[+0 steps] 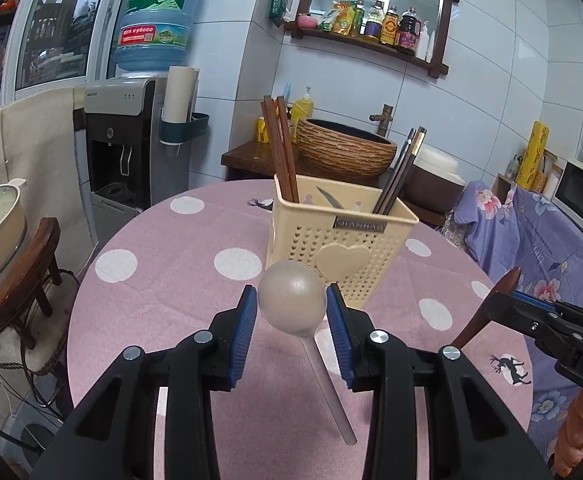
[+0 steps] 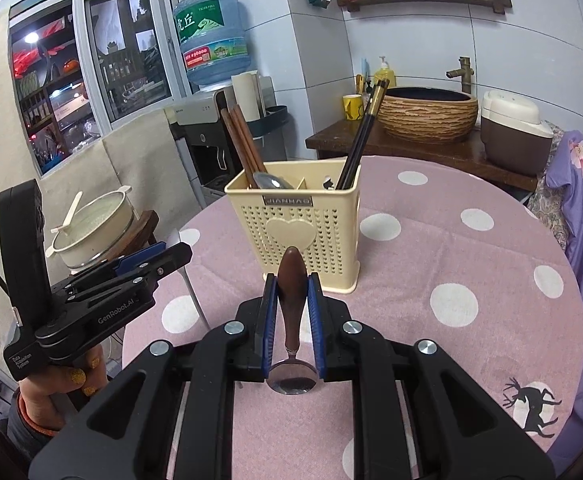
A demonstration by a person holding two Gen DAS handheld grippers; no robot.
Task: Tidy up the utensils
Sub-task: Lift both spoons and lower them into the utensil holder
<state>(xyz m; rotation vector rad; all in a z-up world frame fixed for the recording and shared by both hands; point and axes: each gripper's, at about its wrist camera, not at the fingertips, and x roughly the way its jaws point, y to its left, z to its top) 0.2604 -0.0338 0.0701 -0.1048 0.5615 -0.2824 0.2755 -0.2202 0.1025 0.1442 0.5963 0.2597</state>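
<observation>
Holding position over a round table point(image 1: 163, 292) covered in pink cloth with white polka dots, both grippers carry a utensil.

Item 1: left gripper point(image 1: 292, 300). Blue pads pinch the bowl of a translucent plastic spoon point(image 1: 293, 304); its handle slopes down toward the camera, with the tip near the cloth (contact cannot be told). The spoon is just in front of the holder.

Item 2: right gripper point(image 2: 293, 320). Pads are pressed on the brown wooden handle of a metal spoon point(image 2: 291, 288); the handle points up and forward toward the holder, and the shiny bowl sits low between the pads, nearest the camera. In the left wrist view this gripper appears at the right edge, the wooden handle protruding from it.

Item 3: cream plastic utensil holder point(image 2: 291, 224). Perforated walls, heart emblem, label plate reading JIANHAO; it stands upright on the cloth, divided into compartments. Contents: brown wooden chopsticks point(image 2: 241, 140) leaning in the left compartment, alongside a metal spoon bowl point(image 2: 273, 182); black chopsticks point(image 2: 361, 136) leaning in the right compartment.

Item 4: surroundings. Water dispenser point(image 1: 131, 132) with blue bottle behind the table; woven-pattern basin point(image 2: 429, 114) with brass tap on a wooden counter; rice cooker point(image 2: 517, 132) beside it; wall shelf of bottles point(image 1: 379, 24) above.
</observation>
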